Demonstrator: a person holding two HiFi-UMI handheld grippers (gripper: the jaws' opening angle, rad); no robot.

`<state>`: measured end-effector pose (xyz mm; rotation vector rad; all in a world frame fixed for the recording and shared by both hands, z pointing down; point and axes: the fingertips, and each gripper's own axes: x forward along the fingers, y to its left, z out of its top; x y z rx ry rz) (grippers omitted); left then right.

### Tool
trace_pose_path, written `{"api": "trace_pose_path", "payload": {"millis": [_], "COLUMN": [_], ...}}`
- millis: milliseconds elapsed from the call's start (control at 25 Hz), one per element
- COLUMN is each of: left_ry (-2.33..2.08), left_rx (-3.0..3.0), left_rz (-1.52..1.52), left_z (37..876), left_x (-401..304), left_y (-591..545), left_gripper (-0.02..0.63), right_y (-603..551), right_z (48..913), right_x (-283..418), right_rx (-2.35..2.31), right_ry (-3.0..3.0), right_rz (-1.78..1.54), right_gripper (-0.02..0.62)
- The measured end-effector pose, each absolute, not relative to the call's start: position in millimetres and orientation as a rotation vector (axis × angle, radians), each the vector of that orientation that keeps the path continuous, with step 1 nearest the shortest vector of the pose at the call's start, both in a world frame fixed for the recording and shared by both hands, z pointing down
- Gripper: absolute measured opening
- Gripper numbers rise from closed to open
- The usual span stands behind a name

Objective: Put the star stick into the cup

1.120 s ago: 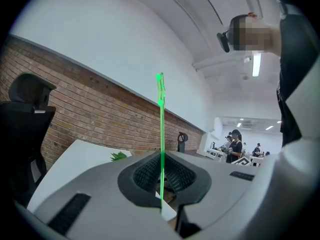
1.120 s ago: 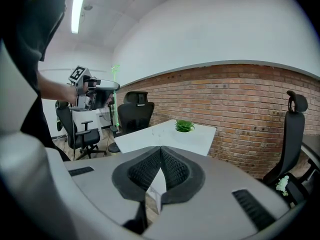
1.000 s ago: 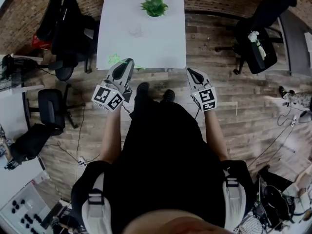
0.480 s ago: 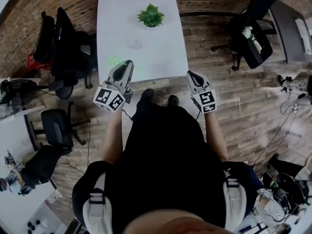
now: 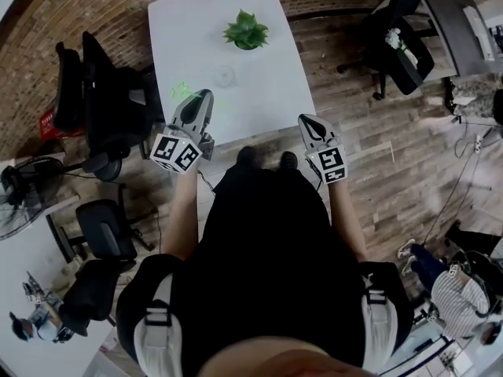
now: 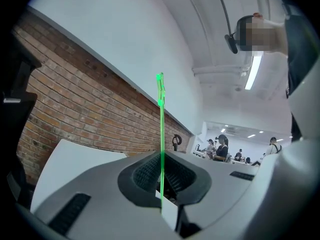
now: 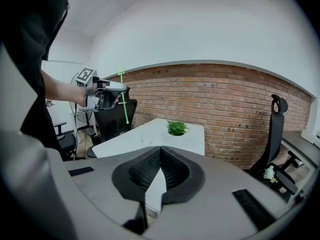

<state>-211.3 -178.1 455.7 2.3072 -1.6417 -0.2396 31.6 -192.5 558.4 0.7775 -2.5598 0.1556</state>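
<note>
My left gripper [image 5: 201, 99] is shut on the thin green star stick [image 5: 183, 93], over the near left corner of the white table [image 5: 267, 93]. In the left gripper view the star stick [image 6: 161, 129] rises straight up out of the left gripper [image 6: 162, 156], its star end on top. The clear cup [image 5: 224, 75] stands on the table just beyond, empty. My right gripper [image 5: 306, 120] hangs shut and empty off the table's near right corner. The right gripper view shows the right gripper [image 7: 160, 151], the left gripper [image 7: 102, 95], the stick [image 7: 123, 101] and the cup [image 7: 145, 136].
A small green potted plant [image 5: 246, 31] stands at the table's far end, past the cup. Black office chairs [image 5: 106, 108] crowd the table's left side, another chair [image 5: 401, 42] stands at the right. A brick wall [image 7: 235, 114] runs behind the table.
The table has come closer and turned in the head view. My left gripper with the stick has gone from the table's front edge to over its near left corner.
</note>
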Motion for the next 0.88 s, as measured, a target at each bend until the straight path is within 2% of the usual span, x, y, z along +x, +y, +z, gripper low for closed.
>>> {"api": "trace_pose_path", "payload": {"millis": [880], "left_ry": [-1.449], "left_rx": [2.375], "left_rz": [-0.232], "left_z": [509], "left_x": [-283], "left_y": [-248], "left_gripper": [0.028], "right_y": [-162], "right_z": [575], "right_x": [-16], "right_rx": [1.077], "right_ry": [-2.371], "right_rz": [0.255], "right_gripper": [-0.002]}}
